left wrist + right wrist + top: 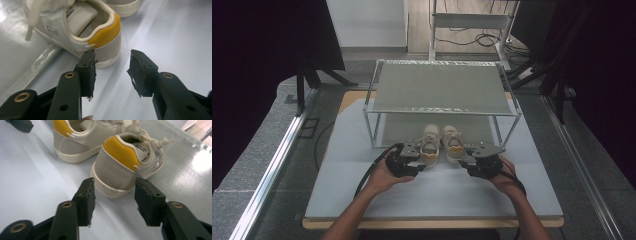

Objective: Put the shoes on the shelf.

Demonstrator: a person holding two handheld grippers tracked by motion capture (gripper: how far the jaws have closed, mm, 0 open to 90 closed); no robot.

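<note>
High view: pair of small pale sneakers side by side on the white board (362,200), toes toward the low two-shelf rack (442,87), yellow heel tabs facing the hands. Left shoe (430,146) straight ahead of the left gripper (422,159), right shoe (453,145) ahead of the right gripper (464,159).

Left gripper view: jaws apart, nothing pinched; heel just beyond the tips and off toward one jaw, not centred. Right gripper view: jaws apart too, heel counter lined up with the gap, pads not pressing.

Likely light, child-sized. Soft collar and tongue, prone to folding under a pinch; firmer at the suede heel counter and rubber sole rim, so best grasped across the heel, low enough to catch the counter. Loose laces liable to snag on the shelf edge.

Board smooth and glossy, so easy sliding if nudged. Grey floor around, metal rails at both sides, cables (482,39) behind the rack, dark screens left and right.
</note>
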